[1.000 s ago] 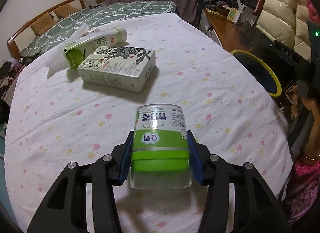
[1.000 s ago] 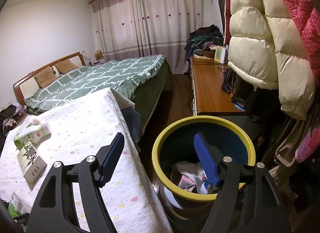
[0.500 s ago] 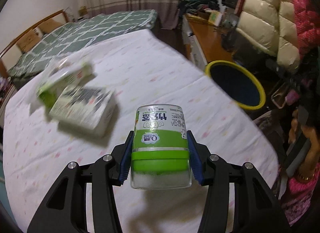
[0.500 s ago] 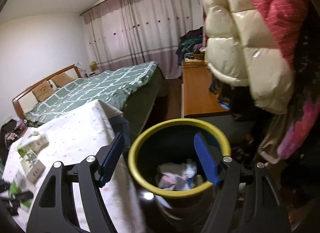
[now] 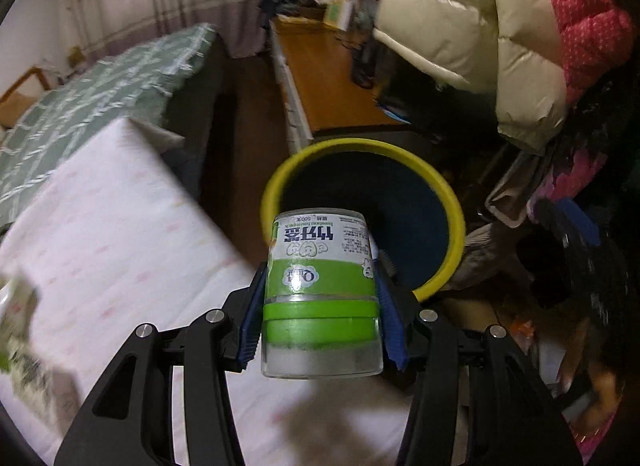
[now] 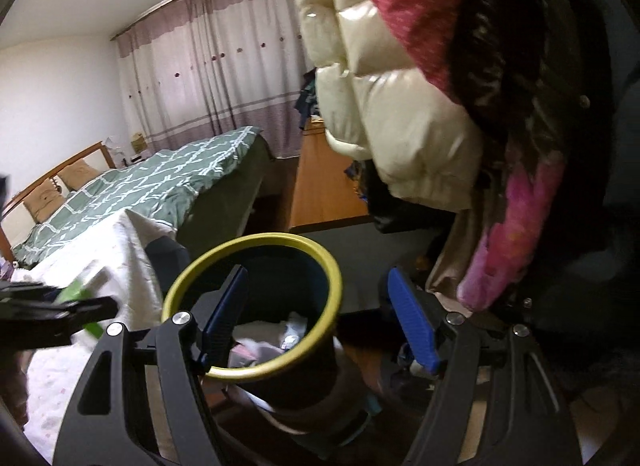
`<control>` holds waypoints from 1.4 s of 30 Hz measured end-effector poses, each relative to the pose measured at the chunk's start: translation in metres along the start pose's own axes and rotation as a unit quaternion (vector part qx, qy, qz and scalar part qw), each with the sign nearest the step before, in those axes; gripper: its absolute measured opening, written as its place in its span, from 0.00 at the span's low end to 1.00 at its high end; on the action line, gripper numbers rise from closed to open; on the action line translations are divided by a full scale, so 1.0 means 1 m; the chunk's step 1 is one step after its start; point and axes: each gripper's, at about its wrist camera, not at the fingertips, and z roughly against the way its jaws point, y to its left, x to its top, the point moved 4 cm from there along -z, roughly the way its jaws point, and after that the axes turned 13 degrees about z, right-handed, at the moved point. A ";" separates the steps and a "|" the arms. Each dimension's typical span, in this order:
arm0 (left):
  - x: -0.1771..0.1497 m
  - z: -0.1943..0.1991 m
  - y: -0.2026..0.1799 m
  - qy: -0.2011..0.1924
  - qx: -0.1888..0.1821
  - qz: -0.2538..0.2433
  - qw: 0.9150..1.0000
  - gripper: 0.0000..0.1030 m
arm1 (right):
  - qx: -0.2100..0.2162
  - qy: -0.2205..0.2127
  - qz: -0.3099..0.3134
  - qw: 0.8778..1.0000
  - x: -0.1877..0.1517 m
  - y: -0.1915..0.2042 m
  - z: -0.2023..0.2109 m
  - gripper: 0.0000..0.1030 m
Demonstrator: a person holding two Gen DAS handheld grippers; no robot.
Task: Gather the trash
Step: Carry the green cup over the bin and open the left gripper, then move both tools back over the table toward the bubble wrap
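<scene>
While your left claw (image 5: 320,310) pinches the jar (image 5: 320,290) just short of the bin (image 5: 448,201) ahead of it, and your right claw (image 6: 320,330) hangs spread and empty, letting go now risks the jar clipping the near rim.

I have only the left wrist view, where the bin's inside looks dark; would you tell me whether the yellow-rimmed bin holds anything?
Observer: Yes. The right wrist view shows crumpled white paper lying low inside the yellow-rimmed dark bin.
Operator: Thank you. Is the right claw carrying something?
Observer: No. The right claw is open and empty, hanging at the bin's near side.
Operator: Does my green-labelled clear plastic jar show from there?
Observer: Only as a green blur in the left claw at that view's left edge, left of the bin's rim and not over the opening.
</scene>
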 end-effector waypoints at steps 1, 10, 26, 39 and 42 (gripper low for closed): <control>0.004 -0.008 -0.005 0.004 -0.001 -0.001 1.000 0.48 | -0.003 0.002 -0.001 1.000 -0.002 -0.004 -0.001 0.67; 0.031 -0.077 -0.041 0.020 0.014 -0.010 1.000 0.77 | -0.017 0.019 -0.012 1.000 -0.013 -0.017 -0.014 0.67; -0.016 0.093 0.092 -0.112 0.028 0.079 0.990 0.88 | 0.011 0.019 0.028 0.999 -0.004 0.031 -0.010 0.67; -0.137 0.210 0.336 -0.202 0.216 0.233 0.926 0.90 | 0.099 -0.009 0.119 0.988 0.033 0.151 0.012 0.67; -0.161 0.213 0.384 -0.208 0.257 0.253 0.909 0.90 | 0.136 -0.017 0.147 0.980 0.045 0.194 0.018 0.67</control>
